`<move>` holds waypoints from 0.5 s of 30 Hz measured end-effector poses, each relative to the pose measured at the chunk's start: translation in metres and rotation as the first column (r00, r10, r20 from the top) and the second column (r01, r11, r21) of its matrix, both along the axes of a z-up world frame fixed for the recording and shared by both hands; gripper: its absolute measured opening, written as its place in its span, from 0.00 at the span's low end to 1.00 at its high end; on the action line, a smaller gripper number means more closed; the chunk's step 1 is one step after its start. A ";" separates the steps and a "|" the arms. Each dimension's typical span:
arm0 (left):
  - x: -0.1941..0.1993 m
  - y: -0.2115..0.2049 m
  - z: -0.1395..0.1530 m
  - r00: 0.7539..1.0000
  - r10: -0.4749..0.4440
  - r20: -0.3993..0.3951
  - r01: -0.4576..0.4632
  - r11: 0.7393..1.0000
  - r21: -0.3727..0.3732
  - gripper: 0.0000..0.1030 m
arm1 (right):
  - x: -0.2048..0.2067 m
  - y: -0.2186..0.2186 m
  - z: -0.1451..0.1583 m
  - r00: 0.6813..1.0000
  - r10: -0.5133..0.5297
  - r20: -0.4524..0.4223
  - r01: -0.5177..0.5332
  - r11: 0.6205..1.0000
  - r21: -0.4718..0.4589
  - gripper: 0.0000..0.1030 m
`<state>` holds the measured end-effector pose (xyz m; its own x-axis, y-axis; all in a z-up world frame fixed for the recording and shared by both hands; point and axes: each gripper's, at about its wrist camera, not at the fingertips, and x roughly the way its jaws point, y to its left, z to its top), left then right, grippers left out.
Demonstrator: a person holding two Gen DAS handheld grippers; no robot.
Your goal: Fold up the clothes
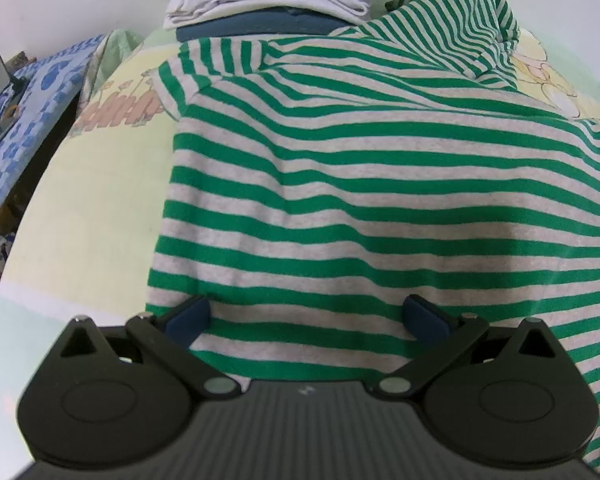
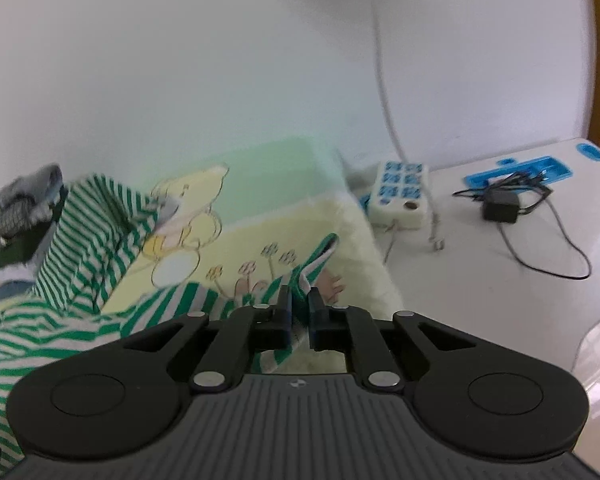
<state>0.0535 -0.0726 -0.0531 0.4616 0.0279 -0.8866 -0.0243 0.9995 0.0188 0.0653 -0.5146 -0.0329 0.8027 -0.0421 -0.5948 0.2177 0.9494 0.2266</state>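
The green-striped shirt (image 1: 340, 184) lies spread on my printed blanket (image 1: 100, 208), long axis running away toward the folded stack (image 1: 276, 4). My right gripper (image 2: 299, 312) is clenched on a sleeve edge, tilted downward. My left gripper (image 1: 306, 318) hovers above the hem, released wide, pointing steeply down.

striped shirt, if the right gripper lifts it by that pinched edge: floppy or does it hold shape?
Likely floppy: the green-striped shirt already wrinkles and drapes over the bedspread. Where the right hand-held gripper pinches its edge, the cloth bunches into a thin fold, so the rest would probably hang and trail. Probably light, and unlikely to slip.
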 end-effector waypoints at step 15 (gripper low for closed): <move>0.001 0.004 -0.002 0.996 -0.081 0.026 0.081 0.997 -0.006 0.99 | -0.023 -0.024 -0.015 0.992 -0.115 -0.053 0.113 0.993 -0.038 0.07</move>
